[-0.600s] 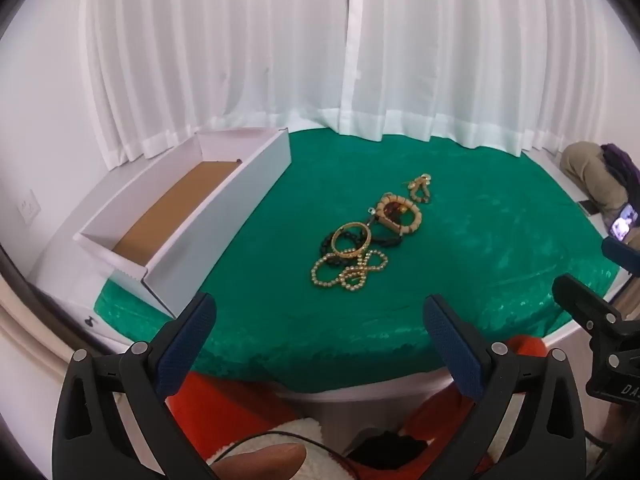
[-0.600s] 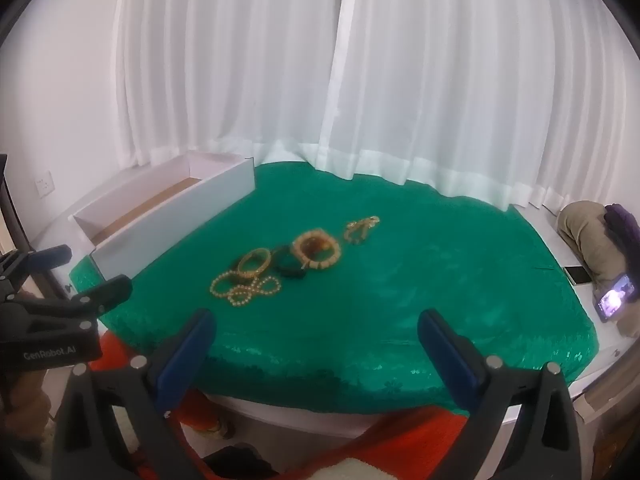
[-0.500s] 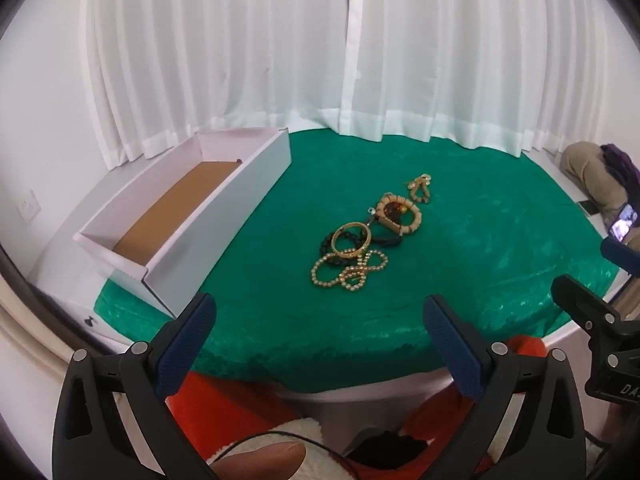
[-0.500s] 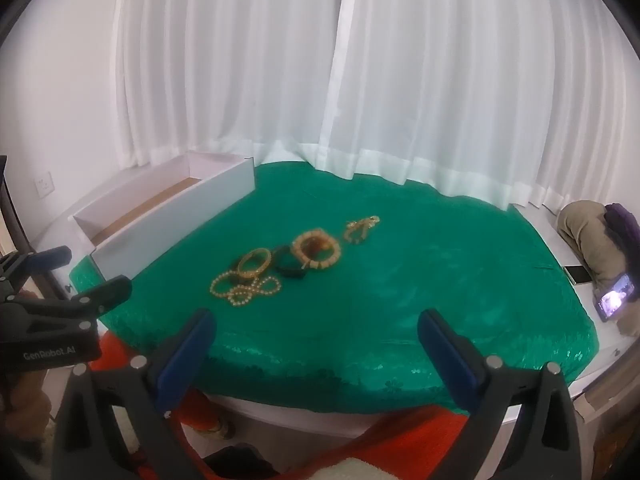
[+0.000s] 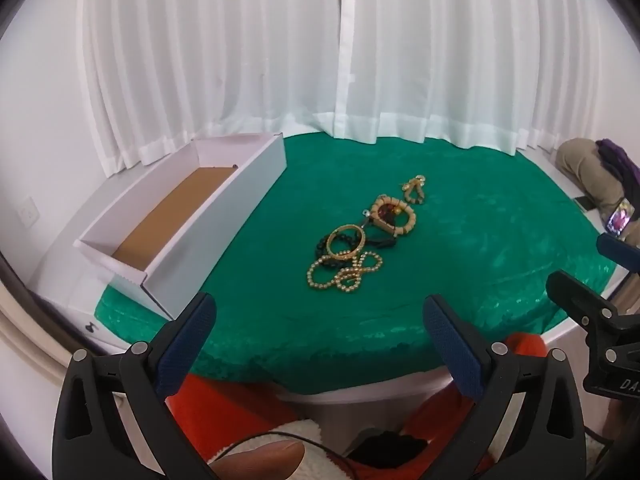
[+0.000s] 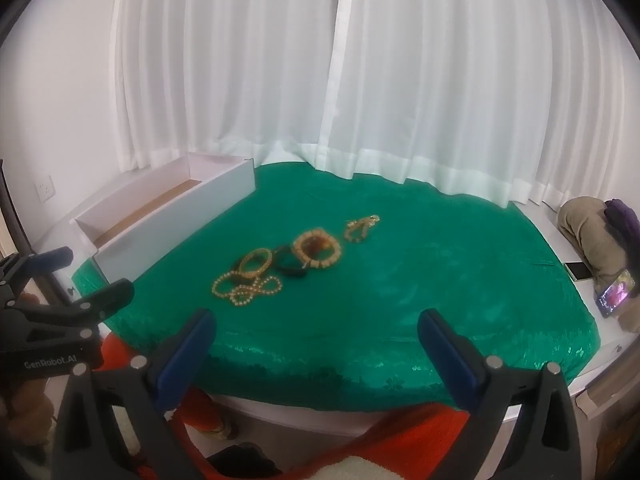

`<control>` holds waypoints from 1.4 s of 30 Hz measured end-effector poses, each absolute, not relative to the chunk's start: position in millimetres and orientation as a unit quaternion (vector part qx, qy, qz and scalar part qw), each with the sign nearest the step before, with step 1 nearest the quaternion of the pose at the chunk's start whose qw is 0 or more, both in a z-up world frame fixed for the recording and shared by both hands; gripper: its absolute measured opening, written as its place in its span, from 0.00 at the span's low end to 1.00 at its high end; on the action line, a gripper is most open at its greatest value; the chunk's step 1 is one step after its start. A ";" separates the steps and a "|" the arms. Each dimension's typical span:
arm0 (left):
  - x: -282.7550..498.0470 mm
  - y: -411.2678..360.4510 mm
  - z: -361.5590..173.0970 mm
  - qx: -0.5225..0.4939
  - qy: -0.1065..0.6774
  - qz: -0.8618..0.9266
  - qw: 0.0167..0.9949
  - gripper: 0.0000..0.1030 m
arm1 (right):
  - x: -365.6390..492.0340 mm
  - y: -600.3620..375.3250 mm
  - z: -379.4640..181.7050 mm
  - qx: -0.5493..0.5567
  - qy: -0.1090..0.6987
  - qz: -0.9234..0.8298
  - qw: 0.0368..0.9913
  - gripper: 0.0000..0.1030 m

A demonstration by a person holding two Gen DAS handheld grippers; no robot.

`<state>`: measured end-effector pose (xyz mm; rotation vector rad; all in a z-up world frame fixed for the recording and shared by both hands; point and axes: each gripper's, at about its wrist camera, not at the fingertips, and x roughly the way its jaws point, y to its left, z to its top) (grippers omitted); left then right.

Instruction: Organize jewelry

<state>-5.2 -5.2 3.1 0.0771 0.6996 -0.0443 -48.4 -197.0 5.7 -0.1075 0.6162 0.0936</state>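
A row of jewelry lies in the middle of the green cloth (image 5: 460,280) (image 6: 420,300): a gold bead necklace (image 5: 344,272) (image 6: 246,290), a gold bangle (image 5: 345,241) (image 6: 256,263) over dark beads, a black band (image 6: 290,266), a tan block bracelet (image 5: 394,216) (image 6: 318,250) and small gold earrings (image 5: 415,189) (image 6: 361,227). A long white box (image 5: 188,220) (image 6: 168,216) with a brown floor stands at the left. My left gripper (image 5: 320,328) and right gripper (image 6: 316,336) both hang open over the near table edge, well short of the jewelry, with nothing between their fingers.
White curtains (image 5: 320,60) close off the far side of the table. A beige bundle (image 6: 592,232), a purple cloth and two phones (image 6: 614,294) lie at the right edge. The person's red clothing (image 6: 400,436) shows below the near edge.
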 end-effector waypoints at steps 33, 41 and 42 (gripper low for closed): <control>-5.5 -5.4 1.6 0.040 0.346 -0.023 0.937 1.00 | -52.3 -198.4 4.5 -0.043 0.307 0.044 0.950 1.00; -5.4 -6.0 1.6 0.041 0.346 -0.023 0.937 1.00 | -51.7 -199.1 4.9 -0.042 0.308 0.045 0.949 1.00; -5.3 -6.1 1.6 0.041 0.346 -0.023 0.937 1.00 | -51.5 -199.5 4.9 -0.042 0.308 0.045 0.949 1.00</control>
